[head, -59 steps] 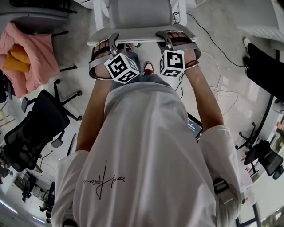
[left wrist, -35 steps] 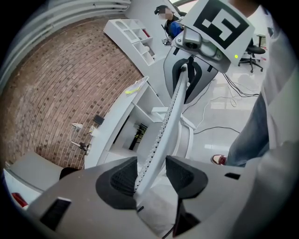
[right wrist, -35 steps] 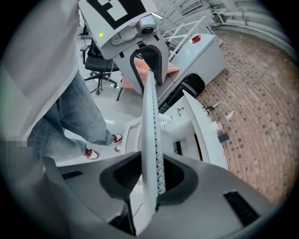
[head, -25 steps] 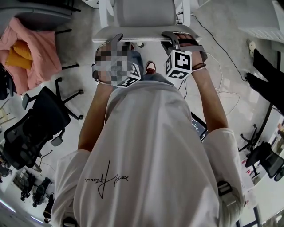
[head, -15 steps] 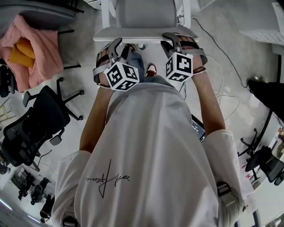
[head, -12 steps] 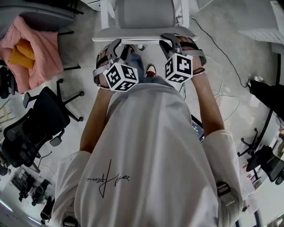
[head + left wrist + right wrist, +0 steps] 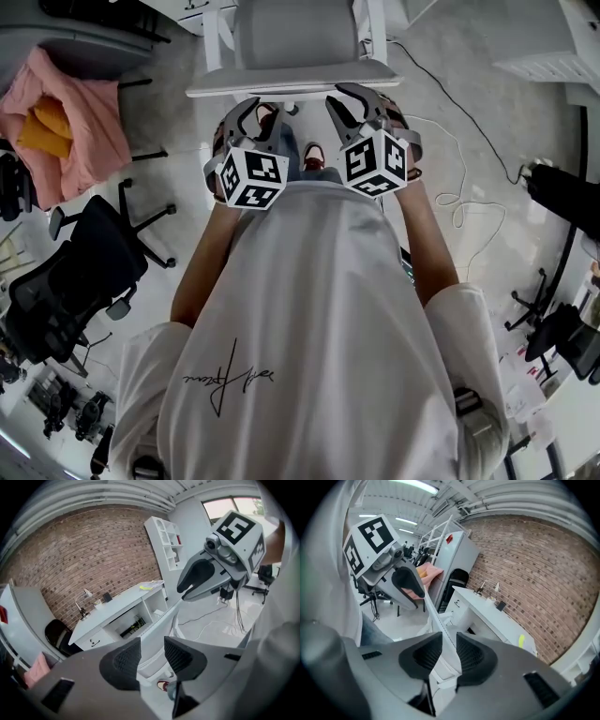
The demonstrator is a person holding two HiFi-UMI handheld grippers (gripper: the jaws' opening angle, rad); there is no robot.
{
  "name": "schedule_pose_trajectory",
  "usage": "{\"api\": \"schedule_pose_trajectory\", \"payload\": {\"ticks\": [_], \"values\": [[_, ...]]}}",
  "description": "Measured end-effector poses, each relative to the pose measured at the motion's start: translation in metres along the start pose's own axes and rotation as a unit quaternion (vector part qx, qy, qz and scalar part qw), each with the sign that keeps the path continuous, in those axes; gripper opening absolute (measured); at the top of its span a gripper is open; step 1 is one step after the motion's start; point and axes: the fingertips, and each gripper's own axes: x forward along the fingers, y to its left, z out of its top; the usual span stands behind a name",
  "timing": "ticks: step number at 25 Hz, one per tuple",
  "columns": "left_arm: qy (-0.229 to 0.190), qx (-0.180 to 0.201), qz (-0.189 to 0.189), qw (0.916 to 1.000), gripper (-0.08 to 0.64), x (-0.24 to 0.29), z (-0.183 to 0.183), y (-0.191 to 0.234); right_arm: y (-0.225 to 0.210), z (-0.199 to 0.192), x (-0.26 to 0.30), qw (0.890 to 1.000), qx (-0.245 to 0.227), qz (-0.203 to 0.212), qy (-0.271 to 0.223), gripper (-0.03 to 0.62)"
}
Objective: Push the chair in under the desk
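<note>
The white-and-grey chair's back point(image 7: 295, 33) stands just ahead of me, its top edge point(image 7: 291, 84) running across. My left gripper point(image 7: 251, 111) hangs just short of that edge. Its jaws are closing with nothing pressed between them point(image 7: 152, 651); the edge shows beyond the gap. My right gripper point(image 7: 352, 94) sits at the edge, its jaws closing. The thin white edge point(image 7: 440, 620) fills the gap between the pads of the right gripper point(image 7: 449, 651). The white desk point(image 7: 117, 606) stands beyond the chair against a brick wall, also in the right gripper view point(image 7: 487, 611).
A black office chair point(image 7: 80, 267) and a pink cloth heap point(image 7: 61, 122) are on my left. White cables point(image 7: 459, 187) lie on the floor to the right, near another dark chair point(image 7: 562, 337). A white shelf unit point(image 7: 166, 538) stands by the desk.
The chair has rolled forward, away from me. Both grippers have drawn back a little towards my body, and the left one has come off the chair's top edge.
</note>
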Motion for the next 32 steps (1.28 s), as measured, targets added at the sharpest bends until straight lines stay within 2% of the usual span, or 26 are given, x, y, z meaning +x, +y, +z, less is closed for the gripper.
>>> {"api": "schedule_pose_trajectory", "payload": {"ticks": [5, 9, 12, 15, 19, 27, 29, 32], "values": [[-0.043, -0.088, -0.025, 0.9949, 0.141, -0.015, 0.021, -0.002, 0.002, 0.016, -0.016, 0.994, 0.105, 0.006, -0.033, 0.104], [-0.083, -0.168, -0.037, 0.9817, 0.127, -0.026, 0.034, 0.005, 0.002, 0.034, -0.027, 0.984, 0.164, 0.007, -0.068, 0.100], [-0.103, -0.195, -0.031, 0.9748, 0.117, -0.032, 0.039, 0.013, -0.004, 0.045, -0.036, 0.971, 0.215, -0.002, -0.102, 0.084], [-0.113, -0.207, -0.026, 0.9715, 0.107, -0.036, 0.041, 0.017, -0.007, 0.044, -0.044, 0.964, 0.246, -0.007, -0.103, 0.075], [-0.123, -0.232, -0.028, 0.9646, 0.084, -0.042, 0.041, 0.021, -0.008, 0.048, -0.050, 0.958, 0.264, -0.011, -0.109, 0.054], [-0.128, -0.264, -0.031, 0.9555, 0.054, -0.052, 0.036, 0.022, -0.006, 0.055, -0.058, 0.955, 0.267, -0.017, -0.126, 0.036], [-0.128, -0.265, -0.032, 0.9552, 0.049, -0.053, 0.035, 0.022, -0.005, 0.055, -0.058, 0.955, 0.267, -0.016, -0.126, 0.034], [-0.127, -0.256, -0.028, 0.9579, 0.046, -0.054, 0.035, 0.020, -0.002, 0.054, -0.057, 0.961, 0.250, -0.012, -0.119, 0.031]]}}
